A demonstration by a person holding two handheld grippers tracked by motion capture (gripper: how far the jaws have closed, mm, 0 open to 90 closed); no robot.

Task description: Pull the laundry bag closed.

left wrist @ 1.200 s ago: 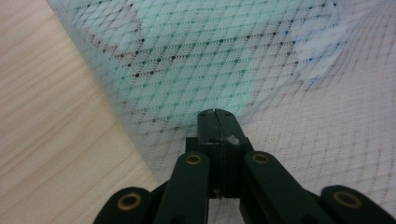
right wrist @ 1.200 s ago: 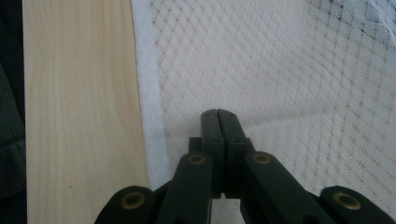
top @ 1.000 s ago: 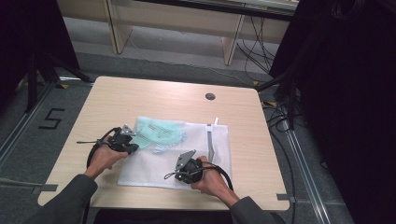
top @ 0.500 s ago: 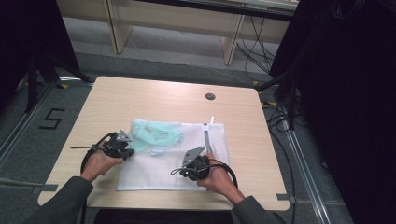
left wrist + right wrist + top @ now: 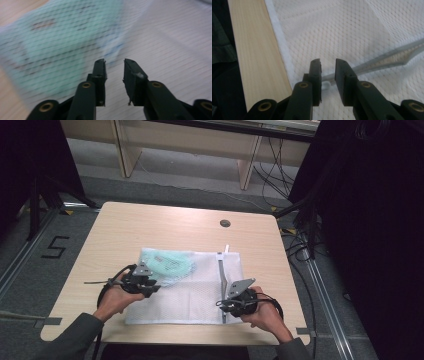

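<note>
A white mesh bag (image 5: 197, 292) lies flat on the wooden table (image 5: 150, 225), with a mint-green garment (image 5: 170, 264) inside its far left part. A grey zipper strip (image 5: 220, 270) runs along its right side. My left gripper (image 5: 152, 289) hovers over the bag's left part, near the green garment (image 5: 57, 45). Its jaws have just been opening, with nothing between them (image 5: 114, 61). My right gripper (image 5: 223, 305) is at the zipper's near end. Its jaws (image 5: 327, 60) have also just been opening, and they stand apart above the zipper pull (image 5: 325, 85) and strip (image 5: 387, 58) without touching them.
A round cable hole (image 5: 225, 223) sits at the table's far side. The near table edge (image 5: 252, 50) runs just beside the bag's hem, with a dark sleeve (image 5: 222, 50) beyond it. Cables and dark stands crowd the floor at the right.
The bag now lies flatter and squarer, with its zipper straight. The right hand has shifted right along the near edge, and the left hand has moved a little over the bag.
</note>
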